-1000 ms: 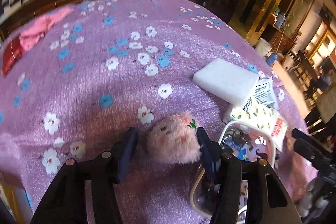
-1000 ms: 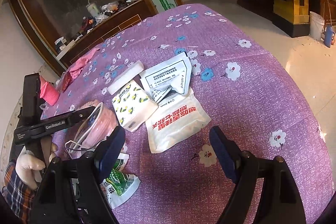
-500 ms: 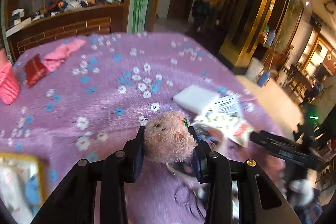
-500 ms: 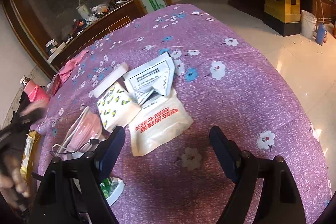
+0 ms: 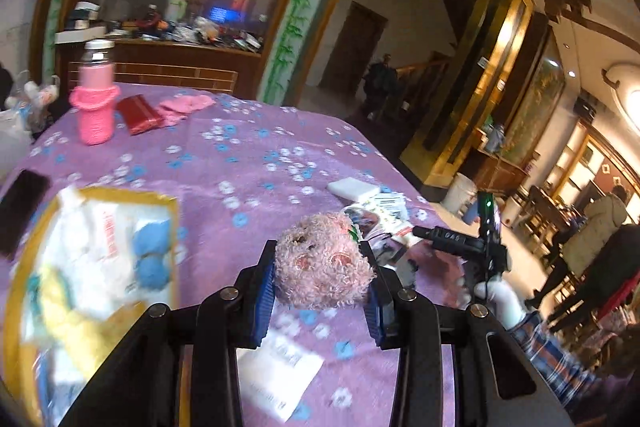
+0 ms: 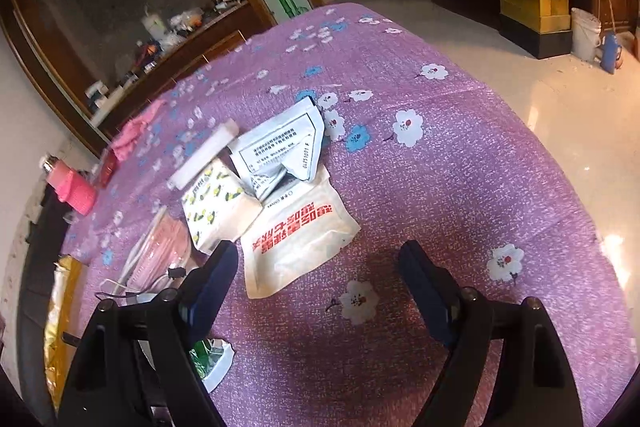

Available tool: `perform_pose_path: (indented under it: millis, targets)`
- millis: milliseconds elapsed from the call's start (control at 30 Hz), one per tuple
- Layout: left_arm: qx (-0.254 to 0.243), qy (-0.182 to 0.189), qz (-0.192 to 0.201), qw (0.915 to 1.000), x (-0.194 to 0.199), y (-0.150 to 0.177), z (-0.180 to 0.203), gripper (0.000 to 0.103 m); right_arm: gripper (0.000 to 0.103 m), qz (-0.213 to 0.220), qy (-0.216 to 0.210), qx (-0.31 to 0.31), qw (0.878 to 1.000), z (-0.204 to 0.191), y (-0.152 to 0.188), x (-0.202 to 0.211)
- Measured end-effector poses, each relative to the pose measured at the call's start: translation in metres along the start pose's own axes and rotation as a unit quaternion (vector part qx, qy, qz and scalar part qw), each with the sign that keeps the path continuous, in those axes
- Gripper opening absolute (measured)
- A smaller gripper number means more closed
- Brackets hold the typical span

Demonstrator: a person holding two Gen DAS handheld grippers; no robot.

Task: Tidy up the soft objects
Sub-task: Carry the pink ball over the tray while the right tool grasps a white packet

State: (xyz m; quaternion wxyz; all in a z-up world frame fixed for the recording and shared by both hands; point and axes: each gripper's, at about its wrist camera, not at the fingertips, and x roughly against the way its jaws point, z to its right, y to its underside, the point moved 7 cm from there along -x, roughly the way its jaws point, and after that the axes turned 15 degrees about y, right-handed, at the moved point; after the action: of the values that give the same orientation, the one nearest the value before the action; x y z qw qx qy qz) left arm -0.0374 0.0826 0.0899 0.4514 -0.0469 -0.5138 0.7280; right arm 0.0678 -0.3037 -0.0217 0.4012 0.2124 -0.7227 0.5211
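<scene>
Gripping pink plush toy (image 5: 325,261) — left tool (image 5: 322,297) raised, angled down | right tool (image 6: 316,291) spread

I count one pink plush toy (image 5: 324,261) and one gold-rimmed tray (image 5: 168,201). On the cloth, one white sponge block (image 6: 202,157) and three flat packets: one with yellow print (image 6: 216,203), one crumpled grey-white (image 6: 280,151), one with red lettering (image 6: 296,243). One pink-sleeved bottle (image 5: 96,99), one red pouch (image 5: 138,115), one pink cloth (image 5: 184,105), one dark phone (image 5: 20,207). Two grippers: left (image 5: 322,297), right (image 6: 316,279).
</scene>
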Motion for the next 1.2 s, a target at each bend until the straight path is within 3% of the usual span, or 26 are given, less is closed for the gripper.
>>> perform_pose_path:
  millis: [133, 333, 533, 633, 767, 867, 933, 1033, 1200]
  targets:
    - [-0.012, -0.045, 0.007, 0.9989, 0.025, 0.015, -0.013, 0.039, 0.082, 0.004, 0.006, 0.046, 0.999, -0.023, -0.014, 0.018]
    - [0.029, -0.044, 0.021, 0.9984, 0.043, 0.026, -0.039, 0.039, 0.082, -0.021, -0.008, 0.110, 0.994, -0.078, -0.050, 0.020]
    - [0.048, -0.064, 0.016, 0.9967, 0.053, 0.036, -0.059, 0.039, 0.082, -0.055, 0.052, 0.204, 0.976, -0.126, -0.071, -0.019]
    - [0.059, -0.078, 0.018, 0.9951, 0.061, 0.037, -0.071, 0.039, 0.082, -0.075, 0.052, 0.223, 0.971, -0.144, -0.070, -0.029]
    - [0.068, -0.090, 0.021, 0.9934, 0.070, 0.038, -0.087, 0.039, 0.082, -0.112, 0.024, 0.249, 0.962, -0.162, -0.047, -0.012]
    - [0.070, -0.090, 0.024, 0.9932, 0.073, 0.038, -0.094, 0.039, 0.082, -0.094, 0.023, 0.239, 0.966, -0.152, -0.051, 0.012]
    - [0.071, -0.087, 0.024, 0.9934, 0.073, 0.040, -0.097, 0.039, 0.082, -0.079, 0.046, 0.214, 0.973, -0.129, -0.064, 0.019]
    - [0.077, -0.081, 0.023, 0.9934, 0.072, 0.044, -0.101, 0.039, 0.082, -0.087, 0.108, 0.201, 0.970, -0.087, -0.070, 0.003]
    - [0.090, -0.082, 0.018, 0.9925, 0.071, 0.049, -0.105, 0.039, 0.082, -0.091, 0.125, 0.152, 0.976, -0.052, -0.075, -0.023]
